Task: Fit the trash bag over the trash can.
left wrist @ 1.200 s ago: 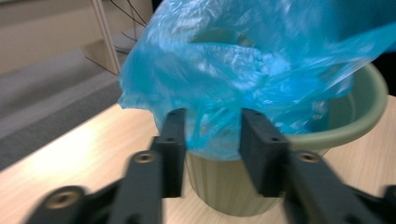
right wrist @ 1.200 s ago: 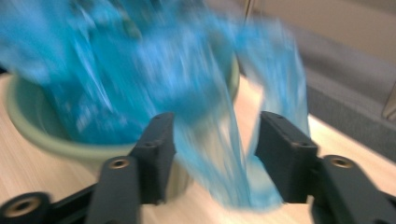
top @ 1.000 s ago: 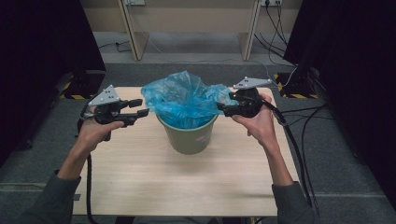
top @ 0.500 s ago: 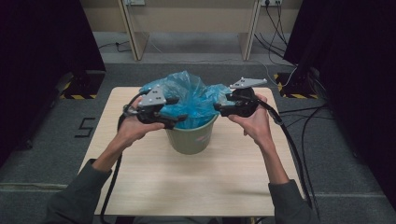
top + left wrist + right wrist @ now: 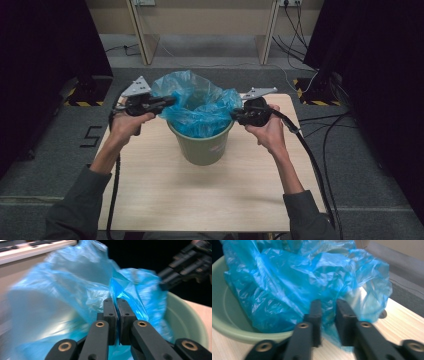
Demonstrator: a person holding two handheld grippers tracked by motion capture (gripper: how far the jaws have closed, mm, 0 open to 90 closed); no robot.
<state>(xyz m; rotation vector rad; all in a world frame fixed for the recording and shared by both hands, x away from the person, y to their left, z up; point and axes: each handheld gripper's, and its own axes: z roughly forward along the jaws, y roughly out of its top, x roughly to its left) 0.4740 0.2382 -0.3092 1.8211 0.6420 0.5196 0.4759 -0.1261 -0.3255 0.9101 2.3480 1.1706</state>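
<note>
While the blue bag (image 5: pixel 199 107) sits bunched up in the green bucket (image 5: pixel 202 147), both hands work at its edges.

Left gripper: the left gripper (image 5: pixel 167 102) is at the bag's left edge. Its jaws have just been closing and now sit almost together, with a fold of blue plastic (image 5: pixel 117 293) pinched between them.

Bag: it stands in the bucket in the middle of the bench (image 5: pixel 200 200). Its top puffs up above the rim and is crumpled, not yet pulled flat over the rim.

Right gripper: the right gripper (image 5: pixel 234 115) is at the bag's right edge. Its jaws have just been closing too. A small gap is left between them, and blue plastic (image 5: pixel 328 322) lies in that gap. I cannot tell if they squeeze it.

Done so far: the bag is in the bucket, and its left side is held.

Left to do: I think the edges need spreading out and folding down over the rim all the way round.
</note>
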